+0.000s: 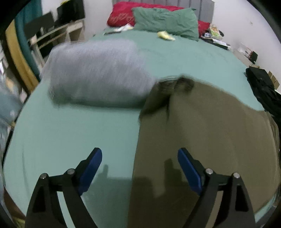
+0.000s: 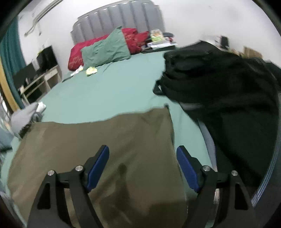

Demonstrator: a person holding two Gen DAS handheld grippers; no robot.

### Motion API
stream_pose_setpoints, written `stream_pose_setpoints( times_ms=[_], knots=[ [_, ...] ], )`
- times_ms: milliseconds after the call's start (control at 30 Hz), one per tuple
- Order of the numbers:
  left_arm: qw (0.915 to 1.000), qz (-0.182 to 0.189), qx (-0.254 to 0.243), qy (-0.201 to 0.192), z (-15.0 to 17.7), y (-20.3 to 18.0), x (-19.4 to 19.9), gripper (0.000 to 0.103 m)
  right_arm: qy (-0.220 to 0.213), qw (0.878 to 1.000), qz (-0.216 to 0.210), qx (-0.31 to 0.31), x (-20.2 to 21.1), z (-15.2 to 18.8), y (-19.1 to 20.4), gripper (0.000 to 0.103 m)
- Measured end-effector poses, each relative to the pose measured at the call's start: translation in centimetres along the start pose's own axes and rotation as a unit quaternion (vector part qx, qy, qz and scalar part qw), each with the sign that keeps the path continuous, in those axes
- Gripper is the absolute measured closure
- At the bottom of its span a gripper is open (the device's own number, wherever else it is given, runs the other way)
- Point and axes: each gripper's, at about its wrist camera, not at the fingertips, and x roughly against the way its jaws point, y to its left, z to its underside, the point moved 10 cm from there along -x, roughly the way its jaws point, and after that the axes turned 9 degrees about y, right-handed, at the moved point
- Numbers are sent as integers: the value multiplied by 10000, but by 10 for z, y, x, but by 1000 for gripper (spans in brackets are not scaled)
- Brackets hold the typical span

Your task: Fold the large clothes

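Note:
An olive-brown garment (image 1: 207,133) lies flat on the green bed sheet (image 1: 70,133); it also shows in the right wrist view (image 2: 105,140). My left gripper (image 1: 139,154) is open and empty above the garment's left edge. My right gripper (image 2: 142,152) is open and empty above the garment's right part, near its right edge. A folded grey garment (image 1: 98,73) lies on the bed beyond the olive one's left side; its end shows in the right wrist view (image 2: 24,115).
A heap of black clothes (image 2: 228,91) lies at the bed's right side, seen also in the left wrist view (image 1: 263,87). Green pillow (image 1: 166,21) and red pillow (image 1: 121,14) lie at the headboard. A shelf unit (image 1: 52,35) stands left of the bed.

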Motion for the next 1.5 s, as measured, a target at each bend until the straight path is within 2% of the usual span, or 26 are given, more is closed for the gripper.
stream_pose_setpoints(
  times_ms=[67,100,167,267,400,467,567,600,633,667,700,733,900,1000,1167,1267,1333,1367,1433,1467,1500],
  knots=[
    [9995,206,140,181,33,4,-5,14,127,9994,-75,-316,13,34,-9,26],
    [9981,454,240,348,50,6,-12,14,177,9985,-121,-496,18,50,-11,26],
    [9952,751,459,432,69,7,-17,14,266,9948,-410,-889,30,81,-13,25],
    [9921,1050,579,376,82,1,-19,14,264,9907,-433,-1265,38,111,-21,25],
    [9821,1561,900,549,97,2,-31,14,85,9787,-916,-1838,51,134,-18,25],
    [9824,1600,829,497,100,-1,-27,16,141,9778,-1049,-1809,50,143,-6,26],
    [9833,1649,561,524,107,-13,-24,33,204,9812,-985,-1644,54,156,9,37],
    [9825,1718,546,469,107,-17,-23,40,232,9811,-1024,-1624,57,159,11,48],
    [9807,1839,534,394,108,-21,-20,67,231,9801,-1123,-1619,60,162,14,58],
    [9792,1945,491,289,107,-26,-18,85,198,9799,-1222,-1566,63,164,19,80],
    [9825,1818,373,164,108,-31,-17,88,95,9816,-1191,-1492,68,162,21,88],
    [9851,1700,274,39,106,-36,-12,94,14,9846,-1106,-1351,73,160,27,92],
    [9829,1728,373,-516,97,-26,47,97,-300,9804,-1368,-1389,108,150,35,96],
    [9818,1792,460,-431,115,-16,73,97,-351,9790,-1372,-1465,132,164,34,97],
    [9834,1756,420,-174,161,-9,100,96,-109,9778,-1257,-1671,152,195,15,98],
    [9907,1355,151,38,183,-17,87,92,147,9779,-1110,-1767,150,209,7,98],
    [9961,813,27,341,194,-16,60,82,452,9766,-1002,-1851,135,215,2,94],
    [9962,704,152,493,195,-12,53,79,567,9748,-1005,-1909,128,218,0,86],
    [9946,752,485,516,190,-4,52,73,513,9713,-1077,-2058,125,216,-4,72],
    [9944,754,610,419,184,1,57,70,402,9716,-1123,-2043,128,212,-5,58],
    [9943,758,697,266,175,3,65,60,319,9723,-1140,-2017,129,209,-6,41]
  ],
)
